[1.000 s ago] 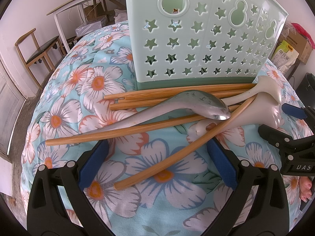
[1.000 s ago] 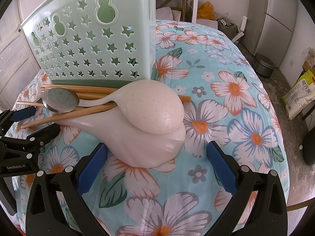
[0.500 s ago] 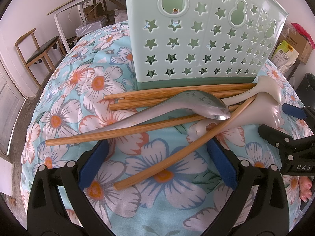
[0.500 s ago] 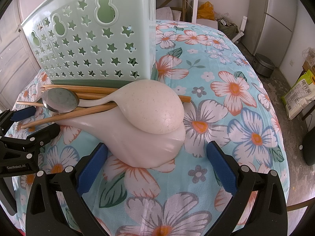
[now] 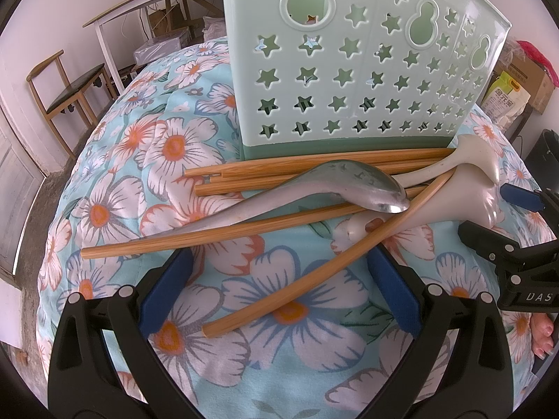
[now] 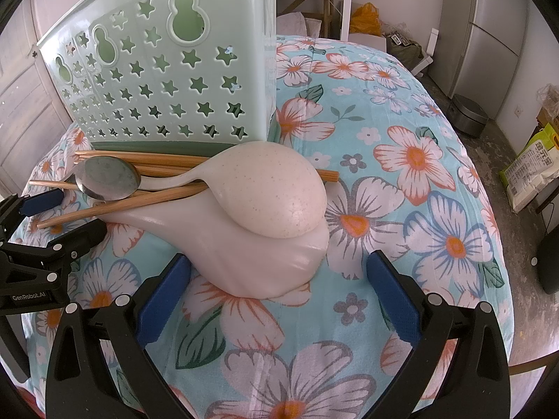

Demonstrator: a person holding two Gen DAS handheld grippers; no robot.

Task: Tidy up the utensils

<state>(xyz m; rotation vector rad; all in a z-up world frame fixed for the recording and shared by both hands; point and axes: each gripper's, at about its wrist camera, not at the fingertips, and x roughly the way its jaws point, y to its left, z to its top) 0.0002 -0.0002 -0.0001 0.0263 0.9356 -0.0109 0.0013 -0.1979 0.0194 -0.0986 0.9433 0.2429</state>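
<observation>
A pale green utensil basket (image 5: 353, 70) with star cut-outs stands upright on the floral cloth (image 5: 297, 331). In front of it lie several wooden chopsticks (image 5: 216, 232), a metal spoon (image 5: 353, 185) face down across them, and two cream plastic ladles (image 6: 269, 192), one stacked on the other (image 6: 251, 262). My left gripper (image 5: 279, 286) is open just short of the chopsticks, one stick end lying between its fingers. My right gripper (image 6: 276, 289) is open, with the lower ladle's bowl reaching in between its fingers. Each gripper shows at the edge of the other's view.
The cloth-covered surface curves away on all sides. A wooden chair (image 5: 66, 87) and a white table (image 5: 146, 0) stand beyond on the left. A refrigerator (image 6: 496, 42), a bin (image 6: 468, 118) and bags (image 6: 531, 167) are on the floor to the right.
</observation>
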